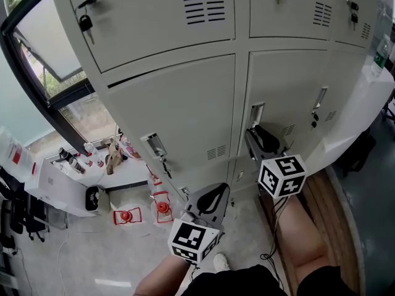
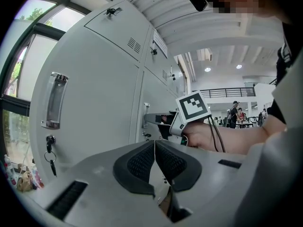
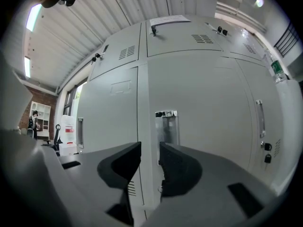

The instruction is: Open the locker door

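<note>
Alignment first: centre parted, empty right hand-held gripper (image 3: pixel 150 151) on recessed handle (image 3: pixel 166 126) just ahead, close, pull locker door (image 3: pixel 208 108) outward; hold shut, empty left hand-held gripper (image 2: pixel 155 143) left of handle.

Left gripper (image 1: pixel 214 197) and right gripper (image 1: pixel 258 138): grey bodies, black ribbed pads (image 2: pixel 137 167), black-and-white marker cubes (image 1: pixel 282 176), black cables (image 1: pixel 276 227). Shorts (image 1: pixel 247 282): black.

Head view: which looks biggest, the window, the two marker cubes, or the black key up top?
Window, largest.
Left marker cube and right marker cube look alike; they are near the camera, so unsure.
Black key, smallest.
</note>
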